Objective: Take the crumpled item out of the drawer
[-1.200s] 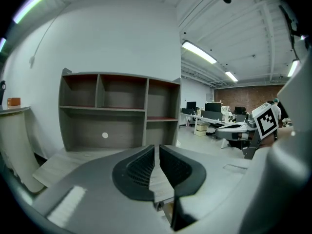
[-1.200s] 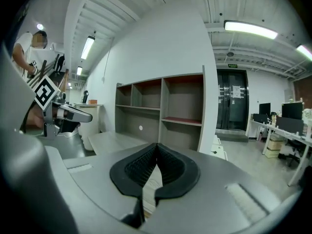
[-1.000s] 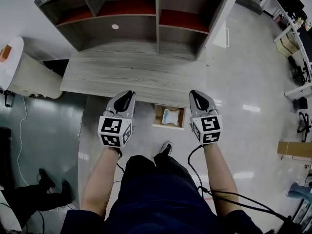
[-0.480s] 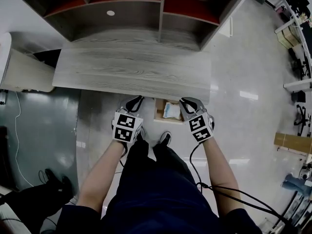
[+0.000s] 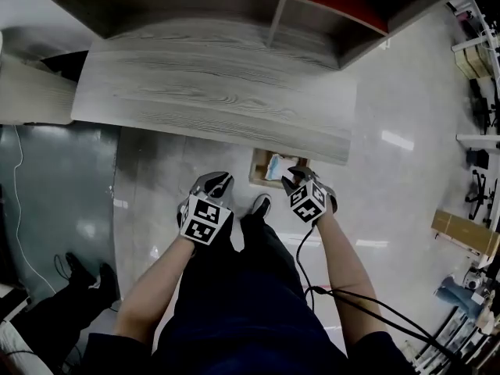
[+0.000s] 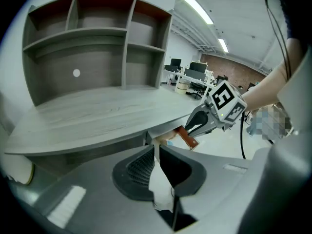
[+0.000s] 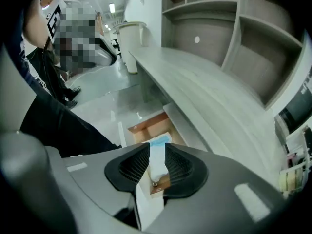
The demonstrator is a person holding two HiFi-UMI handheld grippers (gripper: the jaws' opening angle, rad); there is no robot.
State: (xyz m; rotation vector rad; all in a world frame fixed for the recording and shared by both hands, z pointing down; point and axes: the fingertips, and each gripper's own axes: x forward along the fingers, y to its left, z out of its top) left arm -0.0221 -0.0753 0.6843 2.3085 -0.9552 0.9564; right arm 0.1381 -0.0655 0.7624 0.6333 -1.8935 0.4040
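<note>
The wooden drawer point(image 5: 258, 165) stands pulled out from under the grey desk point(image 5: 211, 92). Inside it lies the crumpled pale blue and white item point(image 5: 275, 167). My right gripper point(image 5: 294, 179) hangs just over the drawer's right front corner; its jaws are opening, with nothing pressed between them. In the right gripper view the item point(image 7: 158, 141) and the drawer point(image 7: 141, 126) show through the gap of that gripper point(image 7: 157, 156). My left gripper point(image 5: 216, 183) hovers left of the drawer, over the floor. In its own view the left gripper point(image 6: 157, 152) looks shut and empty, facing the right gripper point(image 6: 195, 126).
A shelf unit point(image 5: 312, 6) sits at the back of the desk. The person's shoe point(image 5: 261, 205) stands just in front of the drawer. Another person's legs point(image 5: 78, 283) are at the lower left. Office desks and boxes point(image 5: 465, 233) line the right side.
Both grippers have come down and inward toward the open drawer, and the head view has closed in on the desk edge. The right gripper's jaws have spread apart.
</note>
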